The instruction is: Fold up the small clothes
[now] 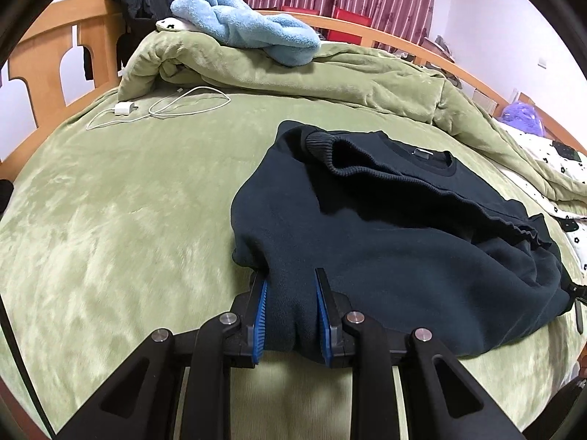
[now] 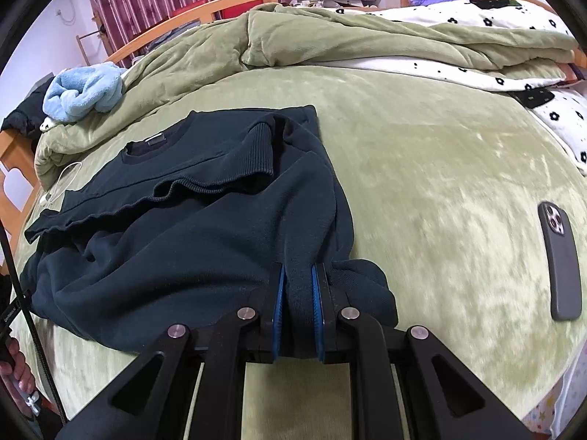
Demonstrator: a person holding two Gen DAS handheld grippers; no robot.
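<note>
A dark navy sweatshirt (image 1: 385, 242) lies on the green bed cover (image 1: 128, 220), its collar toward the far side and both ribbed-cuff sleeves folded across the chest. My left gripper (image 1: 290, 278) is shut on the near left corner of the sweatshirt's lower edge, with a bunch of fabric pinched between the blue pads. In the right wrist view the same sweatshirt (image 2: 190, 234) spreads to the left, and my right gripper (image 2: 299, 269) is shut on a fold of its near right corner. The lower edge is lifted slightly off the bed cover (image 2: 440, 183).
A white charger and cable (image 1: 161, 108) lie at far left. A light blue towel (image 1: 249, 25) sits on the bunched green duvet (image 1: 330, 80). A phone in a dark case (image 2: 559, 260) lies right of the sweatshirt. A wooden bed frame (image 1: 47, 58) borders the bed; a person's hand (image 2: 14, 366) shows at lower left.
</note>
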